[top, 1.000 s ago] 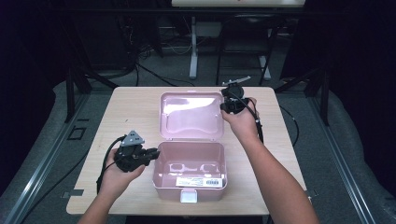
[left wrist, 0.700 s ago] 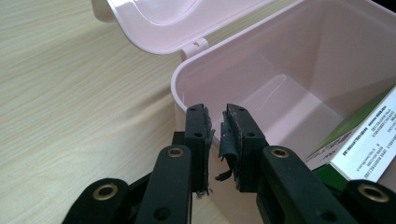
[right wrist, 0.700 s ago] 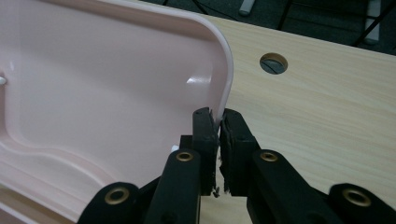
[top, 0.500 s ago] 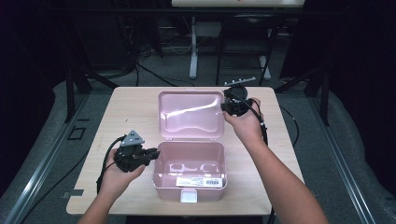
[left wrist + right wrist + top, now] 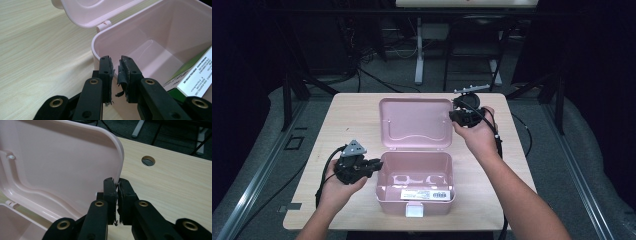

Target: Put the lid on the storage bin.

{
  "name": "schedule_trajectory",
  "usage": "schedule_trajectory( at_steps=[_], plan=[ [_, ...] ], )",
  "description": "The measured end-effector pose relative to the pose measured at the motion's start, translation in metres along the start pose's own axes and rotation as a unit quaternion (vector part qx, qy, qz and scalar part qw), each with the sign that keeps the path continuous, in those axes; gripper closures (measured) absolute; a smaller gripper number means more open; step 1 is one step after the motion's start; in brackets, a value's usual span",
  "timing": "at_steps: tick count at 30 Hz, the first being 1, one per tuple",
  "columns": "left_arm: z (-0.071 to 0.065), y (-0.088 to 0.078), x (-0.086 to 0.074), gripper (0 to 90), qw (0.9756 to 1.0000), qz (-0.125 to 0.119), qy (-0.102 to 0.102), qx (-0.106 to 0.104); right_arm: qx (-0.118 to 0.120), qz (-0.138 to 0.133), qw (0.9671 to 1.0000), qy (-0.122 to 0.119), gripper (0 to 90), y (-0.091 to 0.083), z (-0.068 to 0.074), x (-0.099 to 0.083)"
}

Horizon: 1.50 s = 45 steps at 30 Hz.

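I've got the left gripper [image 5: 373,165] nearest me, low at the table's left side, its jaws pinched in close on the left wall of the pink box [image 5: 416,176]. In the left gripper view the two black pads stand a narrow gap apart with the box's rim [image 5: 93,47] running down between them; frayed pad rubber hangs in the gap, and I can't tell for sure whether both pads press the wall. Just past my fingertips there, inside the box, lies a white and green printed carton [image 5: 197,72] against the far side of the floor. From the high view the box sits at the near middle of the wooden table [image 5: 337,120], a white latch [image 5: 414,210] on its front wall.

Moving outward, the hinged pink lid [image 5: 414,122] stands raised behind the box, its inner face turned towards me. My right gripper [image 5: 453,115] is up at the lid's right edge. In the right gripper view the pads are drawn nearly together, clamped on the lid's thin rim [image 5: 119,157], which rises straight out from between the fingertips. To the right of those fingers, across bare wood, there's a round cable hole [image 5: 148,160] in the tabletop.
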State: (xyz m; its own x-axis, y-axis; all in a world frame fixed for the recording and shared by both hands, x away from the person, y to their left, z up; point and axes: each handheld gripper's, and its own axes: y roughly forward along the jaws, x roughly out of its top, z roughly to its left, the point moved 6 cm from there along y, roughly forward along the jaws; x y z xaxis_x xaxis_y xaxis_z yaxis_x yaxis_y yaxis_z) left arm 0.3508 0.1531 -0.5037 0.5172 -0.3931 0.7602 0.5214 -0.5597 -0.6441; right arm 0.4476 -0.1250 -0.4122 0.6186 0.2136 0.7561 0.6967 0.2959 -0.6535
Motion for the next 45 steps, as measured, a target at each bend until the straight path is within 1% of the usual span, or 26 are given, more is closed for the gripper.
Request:
schedule_trajectory(
  at_steps=[5, 7, 10, 11, 12, 19, 21, 25, 26, 27, 28, 31, 37, 39, 45],
  plan=[
    [0.000, 0.000, 0.000, 79.2, 1.0000, -0.001, -0.001, -0.001, 0.003, -0.015, 0.9998, -0.011, 85.9, -0.010, 0.004, -0.004],
    [0.000, 0.000, 0.000, 79.2, 1.0000, -0.001, -0.001, 0.000, 0.004, -0.019, 0.9998, -0.011, 86.0, -0.012, 0.004, -0.005],
    [0.000, 0.000, 0.000, 79.2, 1.0000, -0.002, -0.002, 0.000, 0.008, -0.028, 0.9994, -0.016, 86.0, -0.018, 0.006, -0.008],
    [0.000, 0.000, 0.000, 79.3, 1.0000, -0.002, -0.001, 0.000, 0.013, -0.034, 0.9992, -0.016, 86.1, -0.022, 0.007, -0.011],
    [0.000, 0.000, 0.000, 79.3, 1.0000, -0.002, -0.004, -0.001, 0.014, -0.036, 0.9991, -0.016, 86.0, -0.024, 0.008, -0.011],
    [0.000, 0.000, 0.000, 79.3, 1.0000, -0.002, -0.006, -0.001, 0.014, -0.046, 0.9985, -0.027, 85.9, -0.032, 0.011, -0.017],
    [0.000, 0.000, 0.000, 79.3, 1.0000, -0.002, -0.006, -0.001, 0.009, -0.055, 0.9976, -0.040, 85.8, -0.037, 0.014, -0.021],
    [0.000, 0.000, -0.001, 79.2, 1.0000, -0.003, -0.008, -0.002, 0.010, -0.063, 0.9968, -0.048, 85.8, -0.043, 0.016, -0.026],
    [0.000, 0.001, 0.000, 79.2, 0.9999, -0.007, -0.009, 0.000, 0.010, -0.065, 0.9967, -0.048, 85.8, -0.044, 0.017, -0.027],
    [0.000, 0.000, -0.001, 79.3, 1.0000, -0.003, -0.008, -0.003, 0.010, -0.066, 0.9965, -0.051, 85.8, -0.045, 0.017, -0.029],
    [0.000, 0.001, 0.000, 79.2, 0.9999, -0.008, -0.010, -0.001, 0.011, -0.067, 0.9964, -0.051, 85.8, -0.046, 0.018, -0.030],
    [0.001, 0.000, -0.001, 79.2, 0.9999, -0.004, -0.010, -0.005, 0.014, -0.069, 0.9962, -0.051, 85.8, -0.049, 0.019, -0.032],
    [0.001, 0.000, -0.001, 79.2, 0.9999, -0.005, -0.011, -0.005, 0.022, -0.075, 0.9957, -0.050, 86.3, -0.054, 0.020, -0.038],
    [0.001, 0.000, -0.001, 79.2, 0.9999, -0.005, -0.011, -0.005, 0.021, -0.075, 0.9956, -0.052, 86.4, -0.055, 0.020, -0.039],
    [0.000, -0.002, 0.000, 80.1, 1.0000, -0.004, -0.004, -0.005, 0.025, -0.086, 0.9947, -0.051, 86.5, -0.058, 0.021, -0.044]
  ],
)
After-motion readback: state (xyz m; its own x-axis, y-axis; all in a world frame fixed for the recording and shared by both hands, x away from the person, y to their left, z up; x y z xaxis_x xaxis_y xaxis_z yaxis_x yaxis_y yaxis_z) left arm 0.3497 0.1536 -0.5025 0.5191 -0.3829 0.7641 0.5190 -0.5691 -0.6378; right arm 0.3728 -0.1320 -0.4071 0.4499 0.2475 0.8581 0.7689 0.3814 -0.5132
